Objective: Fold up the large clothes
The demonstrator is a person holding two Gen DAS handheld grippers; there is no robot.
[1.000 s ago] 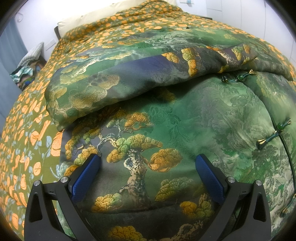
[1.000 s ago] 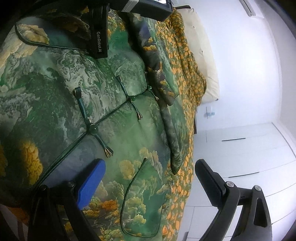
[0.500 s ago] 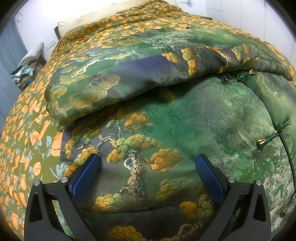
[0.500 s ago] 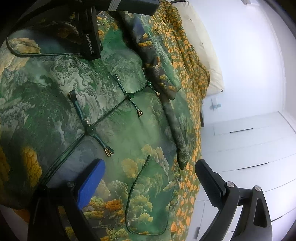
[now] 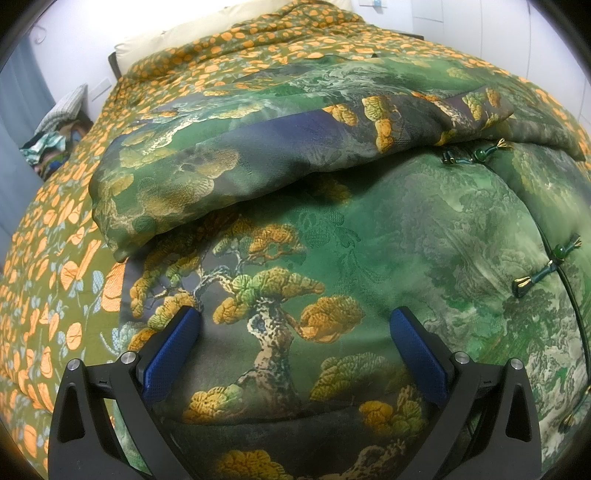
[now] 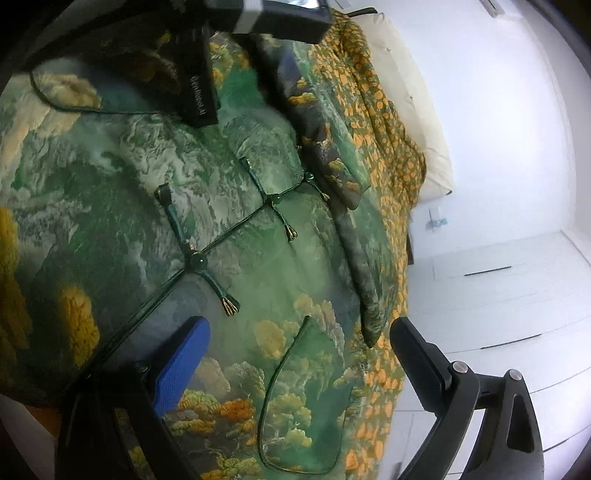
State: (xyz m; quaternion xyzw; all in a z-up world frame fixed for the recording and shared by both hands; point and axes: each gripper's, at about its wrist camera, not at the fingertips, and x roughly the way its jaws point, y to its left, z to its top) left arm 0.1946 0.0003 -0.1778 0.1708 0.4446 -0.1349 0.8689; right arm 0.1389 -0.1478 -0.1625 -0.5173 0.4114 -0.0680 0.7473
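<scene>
Green brocade garment (image 5: pixel 388 236) with pine-tree and mountain print lies spread on the bed, on top of the orange-leaf bedspread (image 5: pixel 51 266). In the left wrist view it fills the frame from centre to 3 o'clock. One portion, a sleeve or side panel (image 5: pixel 258 162), is folded over the body and runs from 9 to 2 o'clock across the upper half. Knot fasteners (image 5: pixel 546 266) with dark green beads sit along the closure seam at 3 o'clock; another fastener (image 5: pixel 476 153) at 1 o'clock lies just at the folded edge.

Left gripper (image 5: pixel 295 347): jaws spread wide, blue pads on both sides of the printed pine trunk, low over the cloth at 6 o'clock. Nothing clamped between them. Can't tell if the tips touch the fabric.

Right gripper (image 6: pixel 299 354): jaws also apart, nothing between them. Blue-padded finger (image 6: pixel 181 362) at 7 o'clock over the garment (image 6: pixel 229 177) near the lower fastener (image 6: pixel 199 262); the other finger (image 6: pixel 421 358) at 5 o'clock is over the bed edge. Piped curved hem (image 6: pixel 280 387) lies between the fingers at 6 o'clock. Right wrist view is slightly blurred.

The black body of the left gripper tool (image 6: pixel 199 85) shows at 11 o'clock in the right view, over the garment.

Outward: cream pillow (image 5: pixel 207 33) at 12 o'clock at the head of the bed, white wall and cabinet doors (image 6: pixel 498 295) at 3 o'clock, pile of clothes (image 5: pixel 48 147) at 9 o'clock beside the bed.
</scene>
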